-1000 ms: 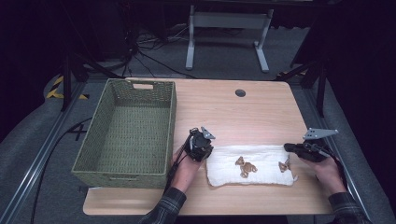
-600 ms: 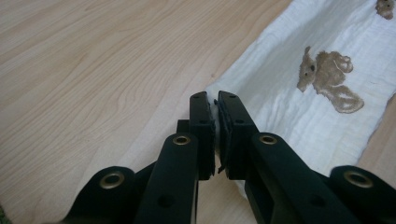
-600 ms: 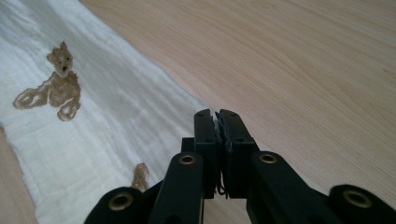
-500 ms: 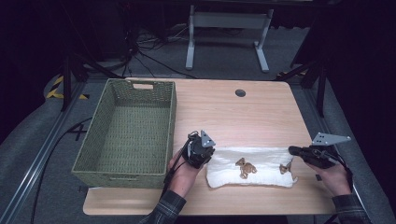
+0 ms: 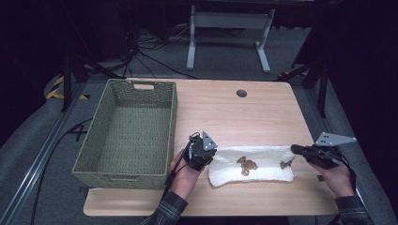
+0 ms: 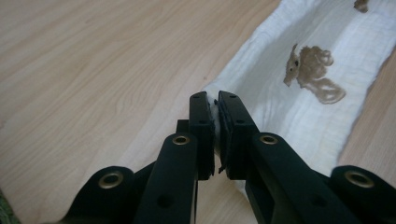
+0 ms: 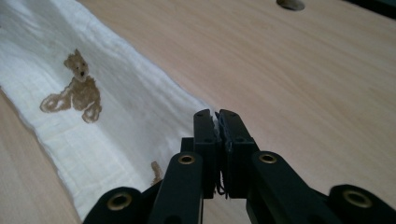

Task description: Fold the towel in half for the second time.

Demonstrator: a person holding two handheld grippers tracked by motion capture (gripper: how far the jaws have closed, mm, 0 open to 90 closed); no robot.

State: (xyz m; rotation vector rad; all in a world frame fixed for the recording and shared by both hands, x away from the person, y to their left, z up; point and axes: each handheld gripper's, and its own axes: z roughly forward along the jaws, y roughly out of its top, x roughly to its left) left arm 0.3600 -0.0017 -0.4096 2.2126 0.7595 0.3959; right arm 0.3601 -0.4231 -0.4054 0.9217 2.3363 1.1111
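The white muslin cloth printed with brown teddy bears (image 5: 256, 165) lies folded into a long band on the near right part of the pale wooden table (image 5: 263, 112), just right of the green woven rectangular basket (image 5: 129, 131), which stands empty. You hold it at both ends. Your left gripper (image 6: 214, 105) has its jaws pinched nearly closed on the cloth's far left corner, a sliver of white fabric showing between them in the left gripper view. Your right gripper (image 7: 215, 119) has its jaws closed the same way on the far right corner, with a thread of cloth between the pads.

Since a second ago both your hands have drawn back toward you and slightly lower on the table; the right gripper has moved most, and the cloth has shifted with it while the band has stayed about as long and as flat. That suggests you are dragging or tensioning the cloth, probably to make another fold or to lift it toward the basket. Keep both pinches even; a thin corner like this could slip free if one hand pulls ahead.
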